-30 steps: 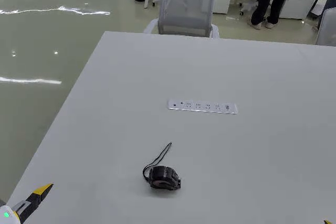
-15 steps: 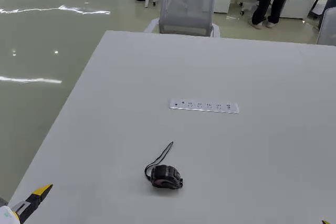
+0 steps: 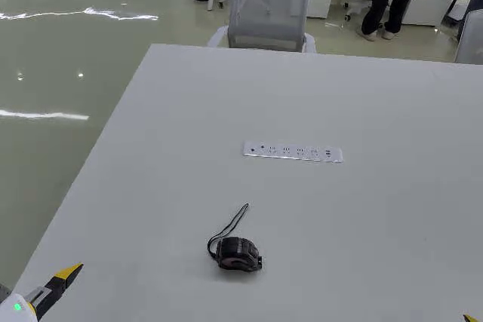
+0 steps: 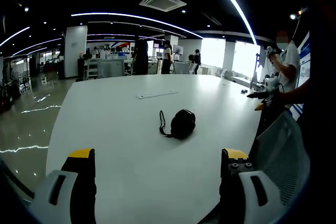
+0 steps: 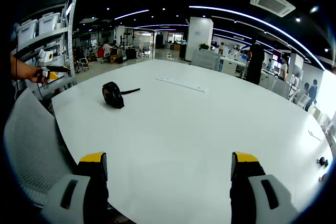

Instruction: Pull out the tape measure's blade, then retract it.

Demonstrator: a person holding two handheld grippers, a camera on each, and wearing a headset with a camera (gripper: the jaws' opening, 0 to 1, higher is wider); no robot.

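Nearest the camera, the left hand-held gripper (image 4: 158, 153) had its jaws spread wide with nothing between them, and its yellow tip poked into the bottom left corner of the head view. The right hand-held gripper (image 5: 168, 157) was equally open and empty.

Beyond both, in the lower middle of the head view, the tape measure (image 3: 237, 253) lay on the white surface (image 3: 377, 216). Its blade was wound in and its strap (image 3: 230, 224) trailed toward the upper right. Farther up sat a power strip (image 3: 293, 152), then a chair (image 3: 268, 9) at the top edge.

The pull looked not yet begun; this was the approach. The next move likely called for one gripper steadying the case while the other pinched the blade's hook, whose position could not be made out.
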